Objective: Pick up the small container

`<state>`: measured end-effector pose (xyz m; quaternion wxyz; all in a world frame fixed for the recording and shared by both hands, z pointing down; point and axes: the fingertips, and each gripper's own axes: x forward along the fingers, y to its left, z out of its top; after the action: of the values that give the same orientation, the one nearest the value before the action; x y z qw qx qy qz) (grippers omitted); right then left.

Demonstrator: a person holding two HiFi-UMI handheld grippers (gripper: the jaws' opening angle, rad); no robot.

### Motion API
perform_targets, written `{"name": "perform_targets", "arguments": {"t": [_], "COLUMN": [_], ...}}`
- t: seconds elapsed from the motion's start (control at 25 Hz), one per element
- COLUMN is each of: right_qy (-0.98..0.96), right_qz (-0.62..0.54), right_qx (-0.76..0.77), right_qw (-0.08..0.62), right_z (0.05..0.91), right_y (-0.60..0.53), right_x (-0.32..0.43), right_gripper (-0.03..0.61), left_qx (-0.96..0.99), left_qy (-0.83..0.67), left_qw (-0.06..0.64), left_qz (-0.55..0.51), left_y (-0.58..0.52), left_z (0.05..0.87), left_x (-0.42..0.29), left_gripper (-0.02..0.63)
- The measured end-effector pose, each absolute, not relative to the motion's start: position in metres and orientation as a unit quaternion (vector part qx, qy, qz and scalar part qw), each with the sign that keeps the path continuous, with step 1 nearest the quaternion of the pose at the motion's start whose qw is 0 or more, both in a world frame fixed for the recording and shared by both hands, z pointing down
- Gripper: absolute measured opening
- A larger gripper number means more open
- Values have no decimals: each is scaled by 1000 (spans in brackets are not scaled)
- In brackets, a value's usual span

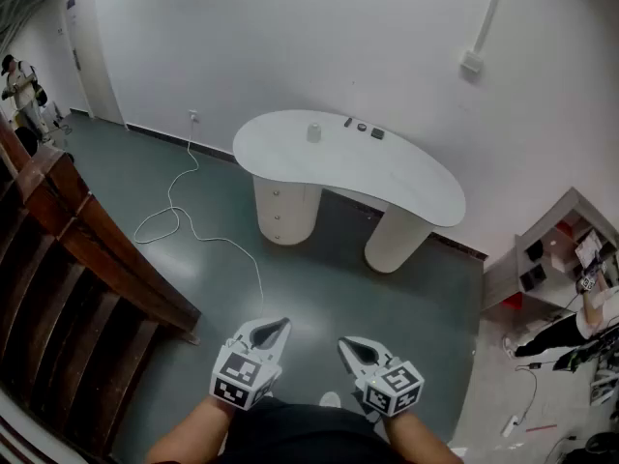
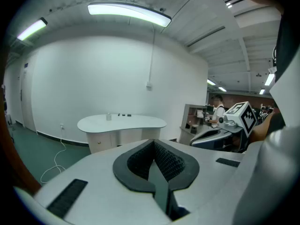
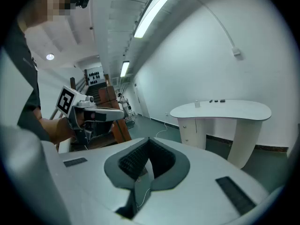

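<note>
The small white container [image 1: 313, 132] stands near the back edge of a white kidney-shaped table [image 1: 406, 177] across the room, far from both grippers. It also shows as a tiny shape in the left gripper view [image 2: 108, 116] and in the right gripper view [image 3: 197, 104]. My left gripper [image 1: 274, 329] and right gripper [image 1: 346, 346] are held side by side close to my body, over the green floor, and both point toward the table. The left gripper [image 2: 153, 146] is shut and holds nothing. The right gripper [image 3: 149, 144] looks shut and empty too.
Three small dark items [image 1: 362, 128] lie on the table right of the container. A white cable [image 1: 184, 222] trails over the floor from a wall socket. A dark wooden stair railing [image 1: 87, 240] runs along the left. A shelf unit [image 1: 556, 254] and clutter stand at the right.
</note>
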<state>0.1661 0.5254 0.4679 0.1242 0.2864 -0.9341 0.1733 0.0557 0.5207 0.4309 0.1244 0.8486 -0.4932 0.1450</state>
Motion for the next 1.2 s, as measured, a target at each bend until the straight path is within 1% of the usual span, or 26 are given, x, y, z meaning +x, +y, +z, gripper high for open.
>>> {"name": "perform_targets", "arguments": {"t": [0.64, 0.84, 1.2], "right_qy": [-932, -929, -923], "right_qz": [176, 193, 193], "right_qx": [292, 298, 318], "right_qw": [127, 99, 100], "right_z": [469, 461, 464], "right_y": [518, 513, 519], "right_x": [143, 129, 84], "right_gripper": [-6, -6, -6], "left_qx": [858, 863, 874], "left_qy": [-478, -469, -448], "left_qw": [116, 117, 115], "left_qz": [146, 146, 150], "left_y": [507, 502, 511], "left_z": [429, 430, 433], "left_x": [39, 24, -22], "left_gripper": [14, 14, 14]}}
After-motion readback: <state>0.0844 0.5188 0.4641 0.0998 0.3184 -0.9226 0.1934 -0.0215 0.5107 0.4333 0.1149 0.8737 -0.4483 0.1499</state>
